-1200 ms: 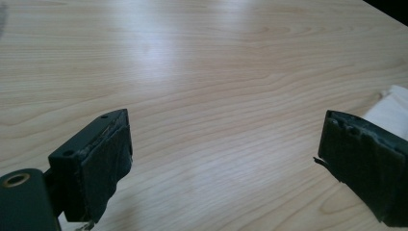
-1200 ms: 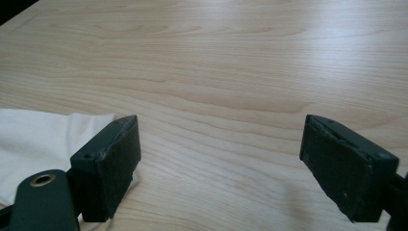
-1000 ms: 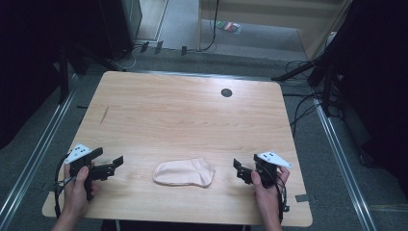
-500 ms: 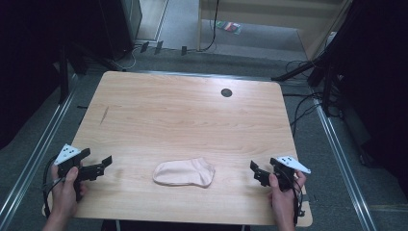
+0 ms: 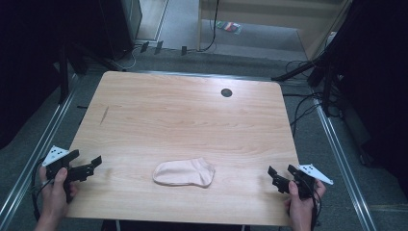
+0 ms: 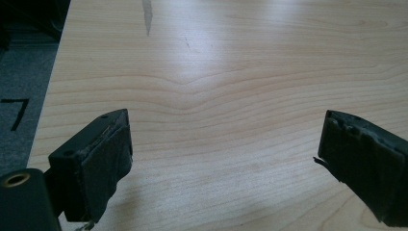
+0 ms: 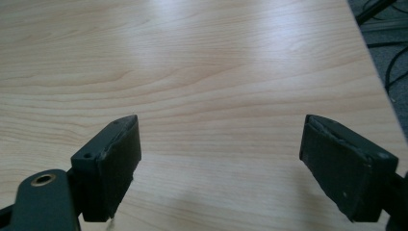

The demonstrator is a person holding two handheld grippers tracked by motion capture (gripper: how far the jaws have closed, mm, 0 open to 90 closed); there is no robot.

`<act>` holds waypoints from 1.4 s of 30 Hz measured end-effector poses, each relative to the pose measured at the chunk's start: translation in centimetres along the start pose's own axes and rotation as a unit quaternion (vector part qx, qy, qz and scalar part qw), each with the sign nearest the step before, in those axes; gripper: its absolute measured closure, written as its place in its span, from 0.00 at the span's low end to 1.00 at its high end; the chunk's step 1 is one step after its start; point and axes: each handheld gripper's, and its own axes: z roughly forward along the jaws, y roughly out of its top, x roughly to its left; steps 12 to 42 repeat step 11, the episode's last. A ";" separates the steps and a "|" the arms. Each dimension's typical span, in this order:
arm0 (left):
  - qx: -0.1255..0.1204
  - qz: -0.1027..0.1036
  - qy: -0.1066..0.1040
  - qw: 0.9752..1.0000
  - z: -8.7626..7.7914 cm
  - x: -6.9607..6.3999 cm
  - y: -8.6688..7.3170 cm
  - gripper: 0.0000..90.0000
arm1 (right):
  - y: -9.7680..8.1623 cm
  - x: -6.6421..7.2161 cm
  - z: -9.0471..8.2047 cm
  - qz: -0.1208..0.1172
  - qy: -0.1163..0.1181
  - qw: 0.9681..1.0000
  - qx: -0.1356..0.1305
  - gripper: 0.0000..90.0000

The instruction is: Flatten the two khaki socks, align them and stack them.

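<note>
High view: my left gripper [image 5: 94, 163] sits at the table's [image 5: 192, 120] near-left edge, fingers spread on nothing. The sock [image 5: 184, 172] lies flat between, well apart from both. My right gripper [image 5: 279, 179] hovers near-right, fingers spread too.

One mark can be read: a black "7" [image 6: 18, 114] painted on the grey floor [image 6: 21, 72], seen in the left gripper view just beyond the left edge of the wooden table [image 6: 231, 72]. It stands alone, with no other digit or word beside it. Nothing legible shows on the tabletop itself, and the coloured thing [image 5: 229, 26] lying on the far floor in the high view is too small and blurred for any lettering to be made out.
</note>
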 end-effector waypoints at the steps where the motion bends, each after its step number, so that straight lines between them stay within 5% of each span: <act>1: 0.003 0.003 0.000 1.000 0.1 -0.1 0.0 0.06 | -0.1 -0.2 -0.1 0.004 -0.001 1.000 0.001 0.16; 4: 0.007 0.007 0.001 1.000 0.3 -0.3 -0.1 0.06 | 0.0 -0.4 -0.2 0.024 0.002 1.000 -0.003 0.17; 42: 0.017 0.008 0.002 1.000 0.6 -0.4 0.0 0.06 | -0.1 -0.4 -0.1 0.023 0.000 1.000 -0.002 0.17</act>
